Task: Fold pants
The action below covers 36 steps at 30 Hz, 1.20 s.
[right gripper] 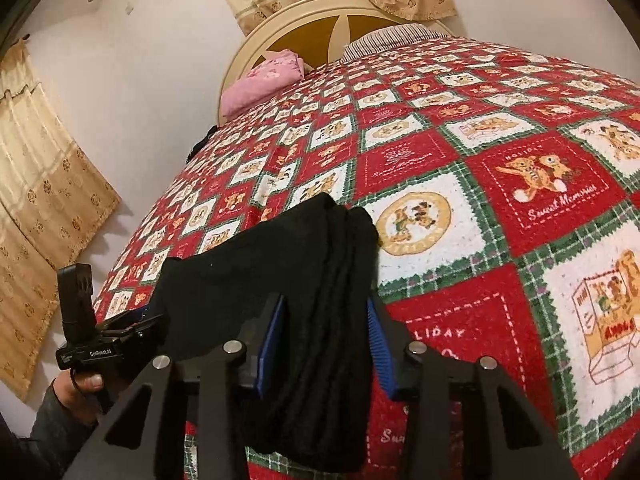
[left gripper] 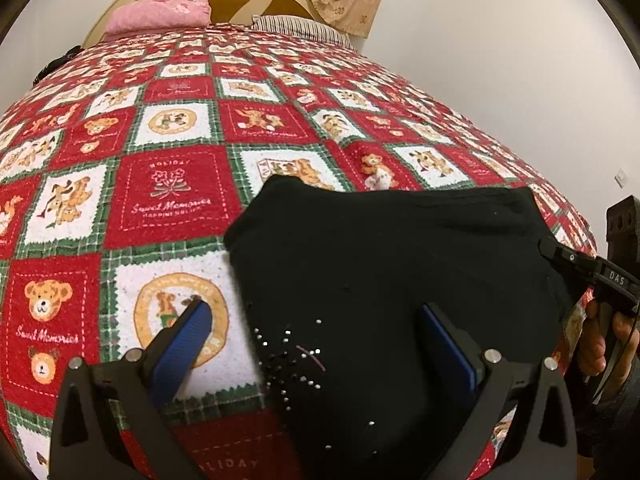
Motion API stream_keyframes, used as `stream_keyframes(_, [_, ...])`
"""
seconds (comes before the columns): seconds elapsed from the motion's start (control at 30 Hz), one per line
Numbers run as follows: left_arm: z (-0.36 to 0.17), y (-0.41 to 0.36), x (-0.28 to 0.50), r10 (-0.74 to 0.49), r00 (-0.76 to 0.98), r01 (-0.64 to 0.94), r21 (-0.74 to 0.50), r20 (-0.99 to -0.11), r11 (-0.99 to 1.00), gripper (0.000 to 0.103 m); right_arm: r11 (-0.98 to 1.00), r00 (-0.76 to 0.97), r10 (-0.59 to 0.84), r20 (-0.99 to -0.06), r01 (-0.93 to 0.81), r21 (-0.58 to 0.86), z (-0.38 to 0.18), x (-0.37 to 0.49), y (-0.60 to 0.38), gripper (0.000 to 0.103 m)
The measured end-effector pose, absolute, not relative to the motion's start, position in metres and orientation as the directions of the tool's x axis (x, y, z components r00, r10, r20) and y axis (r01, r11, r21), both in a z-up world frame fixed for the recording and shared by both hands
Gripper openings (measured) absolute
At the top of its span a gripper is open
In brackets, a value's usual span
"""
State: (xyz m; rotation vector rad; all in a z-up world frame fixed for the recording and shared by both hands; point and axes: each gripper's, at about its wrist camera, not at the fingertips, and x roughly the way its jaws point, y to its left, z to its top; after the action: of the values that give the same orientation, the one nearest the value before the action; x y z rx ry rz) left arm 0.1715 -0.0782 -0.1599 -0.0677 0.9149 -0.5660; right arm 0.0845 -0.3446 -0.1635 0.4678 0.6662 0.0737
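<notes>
Pants [left gripper: 400, 264], black and already doubled into a compact bundle, lie on the teddy-bear bedspread [left gripper: 172, 196] at lower centre. Left gripper [left gripper: 316, 316] stands apart over them; right gripper [right gripper: 326, 320] straddles the stacked edge, pads not yet pressing. Probably one last fold remains.

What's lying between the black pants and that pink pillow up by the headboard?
Only bare teddy-bear bedspread lies between the black pants and the pink pillow; the left wrist view shows it.
</notes>
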Motion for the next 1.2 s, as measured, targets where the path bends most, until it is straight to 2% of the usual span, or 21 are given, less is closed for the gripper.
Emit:
stream_keyframes(0.13, [-0.16, -0.077, 0.173, -0.498, 0.468, 0.439, -0.297, -0.73, 0.848, 0.103, 0.873, 0.788, 0.235, -0.569, 0.086, 0.48, -0.169, 0.086, -0.351, 0.041])
stream_keyframes(0.3, [-0.158, -0.085, 0.17, -0.463, 0.476, 0.45, -0.246, -0.748, 0.858, 0.103, 0.879, 0.786, 0.224, -0.576, 0.092, 0.468, -0.171, 0.089, -0.349, 0.041])
stream_keyframes(0.37, [-0.156, -0.082, 0.167, -0.484, 0.482, 0.462, -0.258, -0.731, 0.849, 0.097, 0.879, 0.787, 0.221, -0.576, 0.095, 0.467, -0.17, 0.089, -0.348, 0.041])
stream_keyframes(0.43, [-0.154, -0.08, 0.162, -0.519, 0.475, 0.483, -0.283, -0.71, 0.829, 0.08, 0.884, 0.789, 0.211, -0.576, 0.097, 0.457, -0.167, 0.087, -0.346, 0.041])
stream_keyframes(0.67, [-0.154, -0.076, 0.164, -0.551, 0.46, 0.479, -0.327, -0.696, 0.814, 0.074, 0.895, 0.787, 0.194, -0.586, 0.103, 0.435, -0.164, 0.087, -0.343, 0.041])
stream_keyframes(0.8, [-0.154, -0.07, 0.163, -0.569, 0.463, 0.469, -0.357, -0.68, 0.808, 0.059, 0.899, 0.789, 0.191, -0.584, 0.099, 0.428, -0.162, 0.086, -0.34, 0.037])
stream_keyframes(0.93, [-0.15, -0.072, 0.157, -0.594, 0.466, 0.488, -0.369, -0.656, 0.791, 0.034, 0.905, 0.788, 0.198, -0.583, 0.081, 0.417, -0.156, 0.084, -0.335, 0.03])
stream_keyframes(1.13, [-0.144, -0.067, 0.153, -0.611, 0.479, 0.49, -0.386, -0.63, 0.782, 0.019, 0.925, 0.798, 0.188, -0.573, 0.052, 0.376, -0.141, 0.079, -0.324, 0.028])
stream_keyframes(1.2, [-0.14, -0.064, 0.152, -0.618, 0.481, 0.49, -0.393, -0.622, 0.778, 0.017, 0.935, 0.803, 0.181, -0.567, 0.039, 0.353, -0.133, 0.078, -0.319, 0.028])
